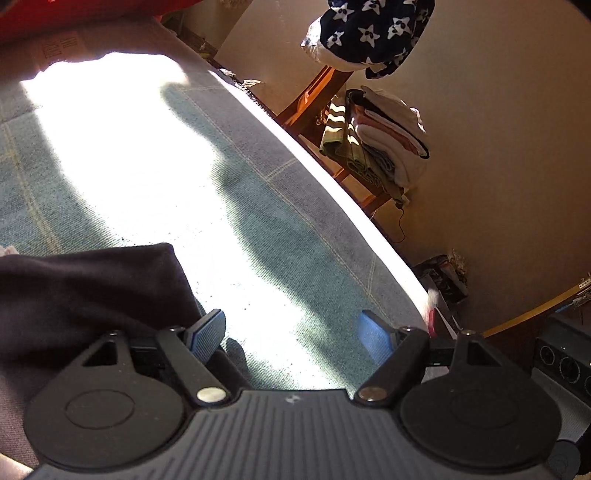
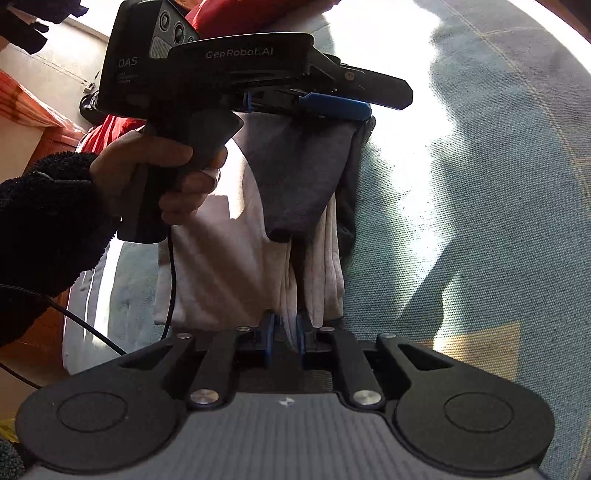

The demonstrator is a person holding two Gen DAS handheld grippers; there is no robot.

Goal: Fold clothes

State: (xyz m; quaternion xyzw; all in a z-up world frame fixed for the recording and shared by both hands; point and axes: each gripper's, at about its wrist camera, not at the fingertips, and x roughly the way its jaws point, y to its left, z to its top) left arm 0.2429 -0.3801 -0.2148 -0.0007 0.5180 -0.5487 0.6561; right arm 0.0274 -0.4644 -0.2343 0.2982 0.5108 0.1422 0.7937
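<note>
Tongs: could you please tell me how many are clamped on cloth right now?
1. The right tongs pinch the bunched white garment at its near end. The left tongs gape over the bed, with dark cloth only beside one finger.

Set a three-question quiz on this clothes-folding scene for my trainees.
1. True or false: the left gripper is shut on cloth.
2. What does the right gripper pinch? A) the garment B) a cable C) a pillow
3. Fill in: the blue cloth is patterned with white ____.
Key: 1 false; 2 A; 3 stars.
</note>
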